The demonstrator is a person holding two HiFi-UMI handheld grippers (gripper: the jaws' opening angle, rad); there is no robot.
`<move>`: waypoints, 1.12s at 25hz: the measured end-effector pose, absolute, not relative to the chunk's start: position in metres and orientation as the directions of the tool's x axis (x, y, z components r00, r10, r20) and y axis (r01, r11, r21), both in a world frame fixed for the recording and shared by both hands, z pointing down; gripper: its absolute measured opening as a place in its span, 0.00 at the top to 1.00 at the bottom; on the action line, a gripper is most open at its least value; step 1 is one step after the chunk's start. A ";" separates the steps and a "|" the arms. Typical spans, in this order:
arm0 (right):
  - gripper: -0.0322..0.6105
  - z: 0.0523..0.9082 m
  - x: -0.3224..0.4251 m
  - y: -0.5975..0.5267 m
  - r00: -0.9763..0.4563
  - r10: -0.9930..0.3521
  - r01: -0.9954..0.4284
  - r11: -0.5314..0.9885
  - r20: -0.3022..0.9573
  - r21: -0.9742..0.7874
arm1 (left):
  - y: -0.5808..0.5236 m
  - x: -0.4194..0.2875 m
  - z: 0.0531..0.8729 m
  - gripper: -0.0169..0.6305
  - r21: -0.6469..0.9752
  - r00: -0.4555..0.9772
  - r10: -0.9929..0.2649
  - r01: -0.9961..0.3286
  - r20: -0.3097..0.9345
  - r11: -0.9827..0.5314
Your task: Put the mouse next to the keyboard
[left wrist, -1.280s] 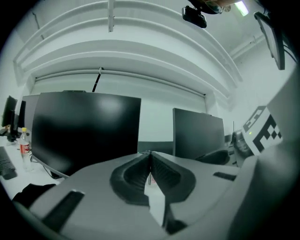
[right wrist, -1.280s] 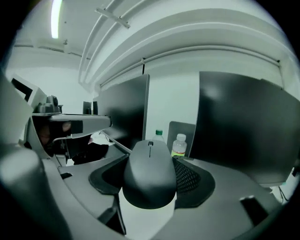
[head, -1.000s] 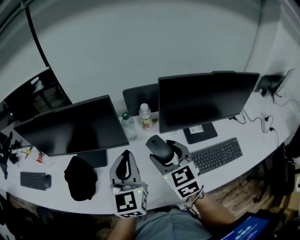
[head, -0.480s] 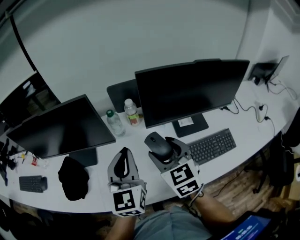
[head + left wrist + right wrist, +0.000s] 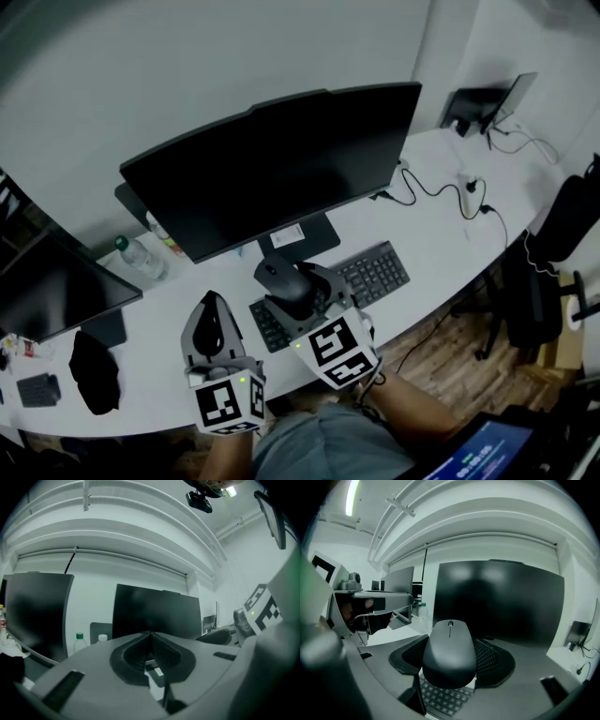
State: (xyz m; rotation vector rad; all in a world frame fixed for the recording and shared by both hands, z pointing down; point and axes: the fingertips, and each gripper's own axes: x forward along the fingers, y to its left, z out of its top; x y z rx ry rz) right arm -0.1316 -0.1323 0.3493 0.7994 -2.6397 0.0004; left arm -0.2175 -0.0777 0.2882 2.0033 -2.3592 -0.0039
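The right gripper (image 5: 298,292) clamps a dark mouse (image 5: 279,277) between wide-set jaws, above the left end of the keyboard (image 5: 375,272), which runs toward 2 o'clock on the white desk (image 5: 441,234). At 8 o'clock from it, the left gripper (image 5: 212,323) hovers, jaws pressed together, empty. A monitor (image 5: 281,159) stands at 12 o'clock.

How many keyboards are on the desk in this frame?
2: a large keyboard in front of the central monitor, and a small keyboard at the far left of the desk. Others may be hidden.
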 end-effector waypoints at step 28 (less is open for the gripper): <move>0.48 0.378 0.193 -0.298 -0.482 -0.772 -0.800 0.580 0.415 0.150 | -0.256 0.058 0.319 0.97 0.048 0.149 -0.986 -0.988 0.079 -0.146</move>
